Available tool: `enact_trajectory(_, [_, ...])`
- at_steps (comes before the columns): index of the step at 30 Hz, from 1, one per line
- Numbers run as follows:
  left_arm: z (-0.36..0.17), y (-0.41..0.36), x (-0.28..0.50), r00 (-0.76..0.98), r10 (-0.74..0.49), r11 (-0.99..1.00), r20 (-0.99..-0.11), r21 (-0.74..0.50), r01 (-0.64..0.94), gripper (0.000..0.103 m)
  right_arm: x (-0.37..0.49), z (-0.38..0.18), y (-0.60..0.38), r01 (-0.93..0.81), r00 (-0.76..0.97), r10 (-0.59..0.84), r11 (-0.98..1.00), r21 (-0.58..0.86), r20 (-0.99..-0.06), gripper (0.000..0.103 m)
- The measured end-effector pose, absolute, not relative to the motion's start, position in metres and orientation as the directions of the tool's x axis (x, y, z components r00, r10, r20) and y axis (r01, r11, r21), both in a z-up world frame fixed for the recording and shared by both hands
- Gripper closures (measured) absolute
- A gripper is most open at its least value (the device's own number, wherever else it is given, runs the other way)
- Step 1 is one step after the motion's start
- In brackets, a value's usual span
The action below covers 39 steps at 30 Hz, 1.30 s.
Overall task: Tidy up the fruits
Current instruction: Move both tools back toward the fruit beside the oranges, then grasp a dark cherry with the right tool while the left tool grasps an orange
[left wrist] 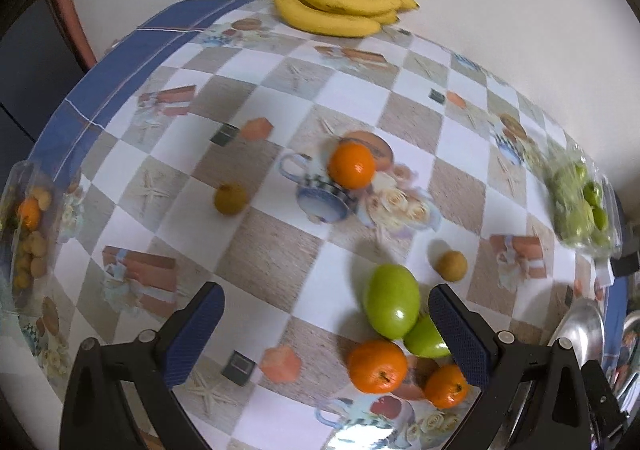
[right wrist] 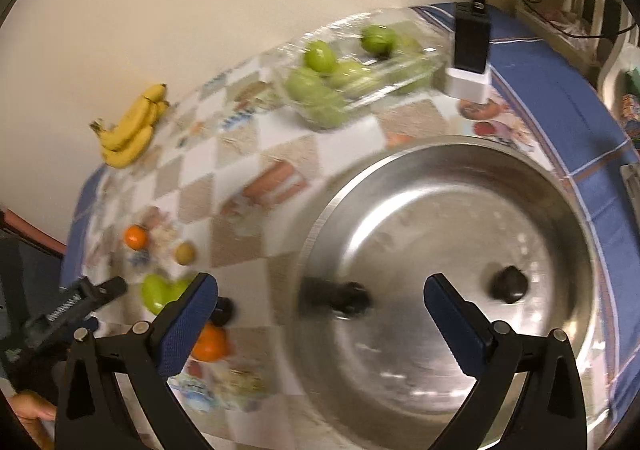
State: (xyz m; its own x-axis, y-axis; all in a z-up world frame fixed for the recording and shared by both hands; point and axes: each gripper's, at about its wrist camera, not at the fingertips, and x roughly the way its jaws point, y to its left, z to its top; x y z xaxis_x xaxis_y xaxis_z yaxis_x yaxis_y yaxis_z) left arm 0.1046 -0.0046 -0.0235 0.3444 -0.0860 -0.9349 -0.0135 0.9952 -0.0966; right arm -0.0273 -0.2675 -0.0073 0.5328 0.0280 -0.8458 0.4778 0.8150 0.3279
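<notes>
- Fruit lies loose on the checked tablecloth (left wrist: 280, 258): two green fruits (left wrist: 392, 306) touching each other, two oranges (left wrist: 377, 365) just beside them, a third orange (left wrist: 352, 165) mid-table, two small brown fruits (left wrist: 230, 199) apart, and bananas (left wrist: 340, 4) against the far wall.
- Left gripper (left wrist: 326, 334) stands wide open over the cluster and holds nothing; its right finger (left wrist: 460, 334) covers part of the lower green fruit, so closing from here would likely nudge that fruit or catch two at once.
- Round fruit on a slick cloth could roll once bumped, and the oranges sit near the table's front edge.
- Right gripper (right wrist: 322, 324) is fully spread and empty above the steel bowl (right wrist: 460, 186), which holds one small dark object (right wrist: 509, 284); a clumsy descent could strike the rim.
- The clear tray (right wrist: 430, 58) of green fruit sits beside a black charger (right wrist: 472, 44), and its cable could snag.
- Writing: white lettering on the left gripper's body, seen in the right wrist view, is too blurred to read; no brand shows elsewhere.
</notes>
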Motion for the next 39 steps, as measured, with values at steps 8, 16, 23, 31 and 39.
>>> enact_trajectory(8, [-0.022,0.012,0.108,0.367,-0.113,0.991,-0.923,-0.133,-0.029,0.0,-0.001,0.001,-0.217,0.344,0.539,0.094,0.883,0.32,-0.837,0.0])
enact_trajectory(16, [-0.037,0.004,0.105,0.319,-0.161,0.986,-0.934,-0.169,0.004,0.0,0.014,-0.02,-0.188,0.299,0.478,0.117,0.91,0.287,-0.871,0.0])
enact_trajectory(23, [-0.04,0.001,0.103,0.313,-0.2,0.979,-0.929,-0.201,0.03,0.0,0.017,-0.027,-0.188,0.303,0.479,0.141,0.9,0.313,-0.866,0.0])
enact_trajectory(31, [-0.024,-0.004,0.102,0.354,-0.209,0.978,-0.912,-0.197,0.069,0.0,0.021,-0.03,-0.191,0.315,0.484,0.127,0.898,0.307,-0.866,0.002])
enact_trajectory(39, [-0.045,-0.006,0.1,0.252,-0.229,0.973,-0.94,-0.226,0.042,0.001,0.026,-0.04,-0.19,0.317,0.454,0.134,0.899,0.301,-0.881,0.041])
